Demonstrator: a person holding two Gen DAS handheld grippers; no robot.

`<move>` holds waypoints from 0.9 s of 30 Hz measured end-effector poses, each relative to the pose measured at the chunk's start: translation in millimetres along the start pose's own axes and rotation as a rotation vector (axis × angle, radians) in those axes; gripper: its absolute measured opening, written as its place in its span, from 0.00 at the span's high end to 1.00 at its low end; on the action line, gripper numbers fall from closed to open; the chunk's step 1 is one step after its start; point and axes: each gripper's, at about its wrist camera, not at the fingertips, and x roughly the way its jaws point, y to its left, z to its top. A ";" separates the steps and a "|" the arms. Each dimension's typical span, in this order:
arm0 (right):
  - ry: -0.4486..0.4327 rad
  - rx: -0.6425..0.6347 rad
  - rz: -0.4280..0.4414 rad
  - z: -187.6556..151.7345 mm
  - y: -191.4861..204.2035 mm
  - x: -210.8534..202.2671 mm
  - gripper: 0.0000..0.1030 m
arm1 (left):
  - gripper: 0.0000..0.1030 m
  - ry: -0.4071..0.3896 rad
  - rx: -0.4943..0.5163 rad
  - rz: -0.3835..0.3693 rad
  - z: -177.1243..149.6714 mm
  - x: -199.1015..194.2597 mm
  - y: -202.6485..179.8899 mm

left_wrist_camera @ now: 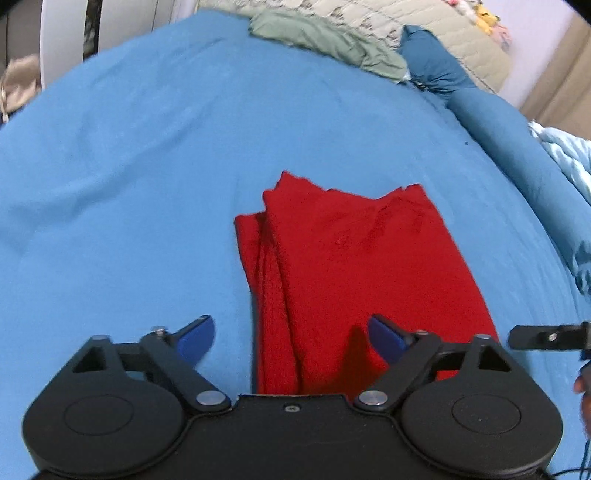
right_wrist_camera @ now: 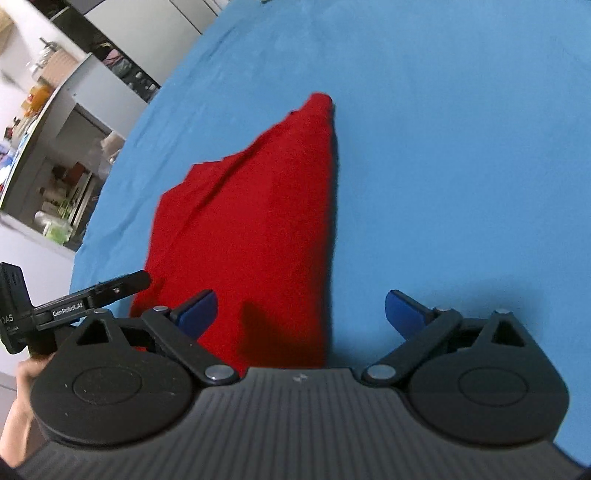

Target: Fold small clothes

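The red garment (left_wrist_camera: 354,266) sits in the lower middle of the left wrist view, lying flat on the blue bedsheet (left_wrist_camera: 147,184), already doubled into a long strip with a couple of layers stacked along its left edge. In the right wrist view the same red garment (right_wrist_camera: 258,229) runs from the bottom centre up toward the middle of the frame, tapering to a point.

My read on handling: it looks like soft, light knit, totally limp, so it'll droop and slide the moment I lift one spot. Nothing fragile. I'd pinch all the layers together at the near corners, one corner per claw, so the stack doesn't fan apart when I flip it over.

My left gripper (left_wrist_camera: 291,338) is spread wide, holding nothing, blue pads either side of the near end of the cloth. My right gripper (right_wrist_camera: 301,314) is also wide open and empty, straddling the cloth's right edge.

Writing: the only thing I can read is "GenRobot.AI" on the other gripper's arm at lower left of the right wrist view. No label visible on the garment.

Further out: a green garment (left_wrist_camera: 325,40) and a quilt (left_wrist_camera: 424,26) at the top of the left view, shelves (right_wrist_camera: 66,177) at the left of the right view.
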 end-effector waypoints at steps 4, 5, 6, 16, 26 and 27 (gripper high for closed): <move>-0.006 0.039 0.058 -2.1 -9.3 20.7 0.07 | 0.22 0.017 0.011 -0.017 -1.7 14.0 -1.2; -0.010 0.038 0.074 -1.8 -9.9 24.2 0.12 | 0.22 0.015 0.015 -0.015 -1.5 16.0 -1.9; -0.014 0.033 0.086 -2.0 -8.6 26.2 0.16 | 0.25 0.011 0.015 -0.018 -1.2 18.1 -2.0; -0.079 -0.020 0.158 4.6 15.2 -12.6 0.64 | 0.77 -0.047 0.025 -0.064 0.1 -19.4 -28.0; -0.134 -0.056 0.206 -82.8 -27.5 -188.5 0.64 | 0.77 -0.104 0.129 -0.223 -88.0 -124.7 -135.6; -0.136 -0.061 0.182 -97.0 -34.9 -200.1 0.64 | 0.77 -0.091 0.137 -0.238 -101.4 -125.3 -146.5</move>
